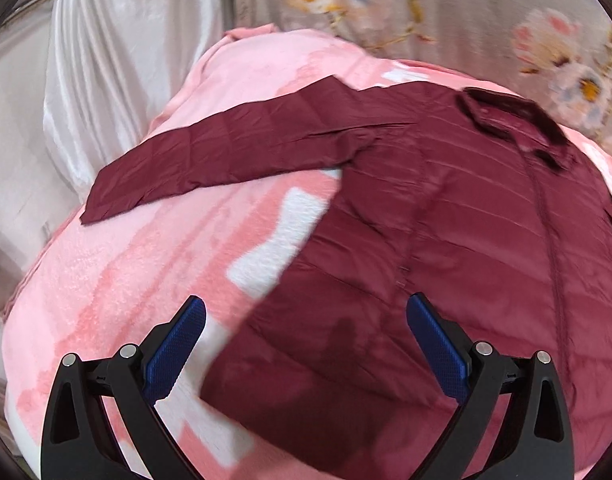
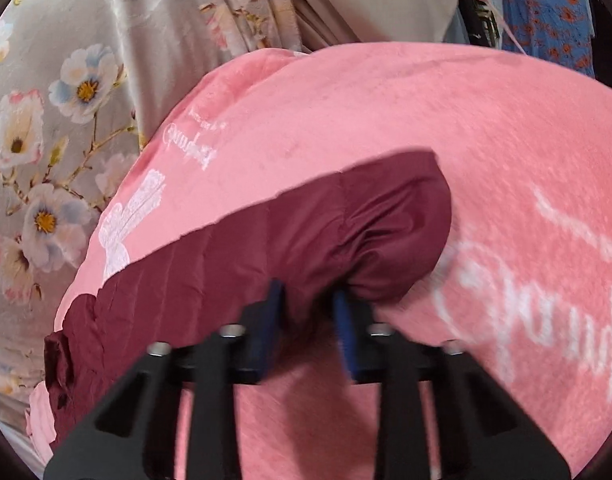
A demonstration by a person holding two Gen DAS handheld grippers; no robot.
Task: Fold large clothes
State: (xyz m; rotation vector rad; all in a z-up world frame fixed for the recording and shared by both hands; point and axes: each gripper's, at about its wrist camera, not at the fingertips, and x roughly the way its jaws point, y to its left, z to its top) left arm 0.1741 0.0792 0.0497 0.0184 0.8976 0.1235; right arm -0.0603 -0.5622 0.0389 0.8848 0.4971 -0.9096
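A maroon quilted jacket (image 1: 446,240) lies spread on a pink blanket (image 1: 146,272), collar at the far right, one sleeve (image 1: 226,148) stretched out to the left. My left gripper (image 1: 306,320) is open and empty, hovering above the jacket's lower left edge. In the right wrist view, my right gripper (image 2: 308,308) is shut on the other maroon sleeve (image 2: 346,232) near its cuff, and the cloth bunches up between the blue pads (image 2: 272,312). The sleeve runs off to the lower left over the pink blanket (image 2: 426,120).
Shiny white satin fabric (image 1: 98,72) lies left of the blanket. Grey floral bedding (image 1: 466,8) lies behind it and also shows in the right wrist view (image 2: 66,120). A blue floral cloth (image 2: 546,12) hangs at the far right.
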